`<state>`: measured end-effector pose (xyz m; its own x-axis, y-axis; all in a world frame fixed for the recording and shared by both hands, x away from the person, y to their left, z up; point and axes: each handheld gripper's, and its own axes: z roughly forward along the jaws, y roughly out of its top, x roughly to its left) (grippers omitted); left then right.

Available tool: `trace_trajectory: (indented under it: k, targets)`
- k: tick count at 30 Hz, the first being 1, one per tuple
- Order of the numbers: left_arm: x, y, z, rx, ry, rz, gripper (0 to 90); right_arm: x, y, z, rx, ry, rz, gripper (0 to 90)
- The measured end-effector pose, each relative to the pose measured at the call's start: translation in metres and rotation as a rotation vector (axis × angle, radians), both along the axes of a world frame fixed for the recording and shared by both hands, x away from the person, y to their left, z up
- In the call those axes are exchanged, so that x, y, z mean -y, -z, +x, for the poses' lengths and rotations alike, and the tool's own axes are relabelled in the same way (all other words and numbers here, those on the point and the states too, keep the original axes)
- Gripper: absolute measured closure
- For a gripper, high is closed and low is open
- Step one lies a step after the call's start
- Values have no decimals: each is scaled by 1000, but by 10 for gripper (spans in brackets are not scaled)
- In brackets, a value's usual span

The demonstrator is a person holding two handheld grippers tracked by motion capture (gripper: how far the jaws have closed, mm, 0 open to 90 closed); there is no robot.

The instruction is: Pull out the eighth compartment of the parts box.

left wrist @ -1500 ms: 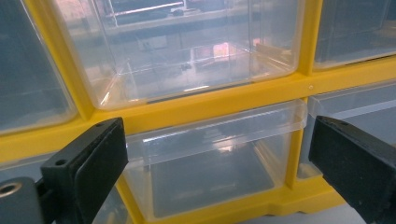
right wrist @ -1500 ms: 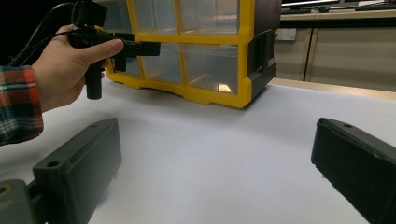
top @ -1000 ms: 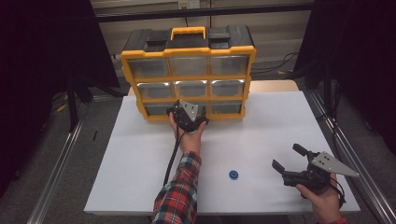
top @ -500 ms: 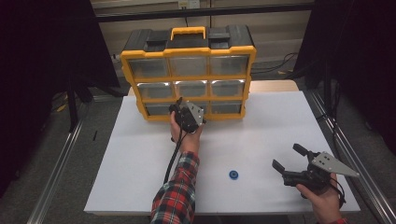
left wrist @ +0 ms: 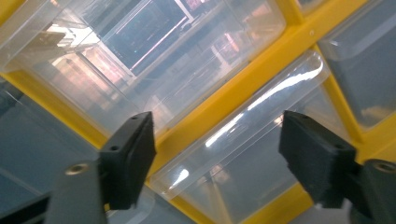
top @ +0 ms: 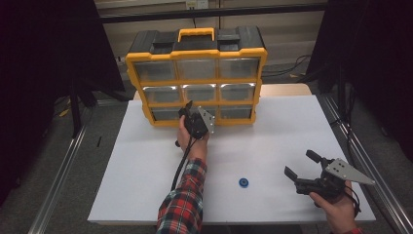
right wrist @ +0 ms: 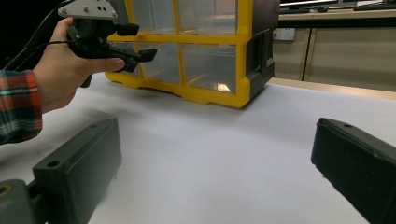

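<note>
Narrowed since 1 second earlier, the left gripper's (top: pixel 191 113) jaws are still parted, gripping nothing, around the yellow organizer's (top: pixel 196 73) bottom-middle drawer (left wrist: pixel 243 154), apparently for pulling.

I have the yellow drawer organiser (top: pixel 197 73) standing upright at the far edge of the table, black top, yellow carry handle, three rows of three clear plastic drawers. The bottom-middle drawer (left wrist: pixel 252 154) sits right ahead of the left gripper's fingers (left wrist: pixel 130 154), its clear front spanning the gap between them, tilted in that view; I can't tell whether either finger touches it. It looks pushed in, like the middle-row drawer (left wrist: pixel 154 60) above and beyond the fingers.
</note>
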<state>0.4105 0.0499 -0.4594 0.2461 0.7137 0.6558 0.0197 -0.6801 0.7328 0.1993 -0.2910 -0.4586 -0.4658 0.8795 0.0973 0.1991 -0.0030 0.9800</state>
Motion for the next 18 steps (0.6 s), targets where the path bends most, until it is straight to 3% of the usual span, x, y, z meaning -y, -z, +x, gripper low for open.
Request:
trace_trajectory:
  k: [1,3,8,15,16,18]
  targets:
    - [0,1,0,-8,-6,-3,306,0,0,0,2,2,1,10]
    - [0,2,0,-19,-6,34,324,0,0,0,0,-1,1,10]
    - [0,3,0,11,-22,55,360,0,0,0,3,3,-2,10]
    - [1,4,0,11,-23,71,390,0,0,0,4,6,4,10]
    - [1,4,1,-2,-5,84,396,0,0,0,4,8,5,10]
    - [2,4,0,12,-15,98,418,0,0,1,4,0,1,10]
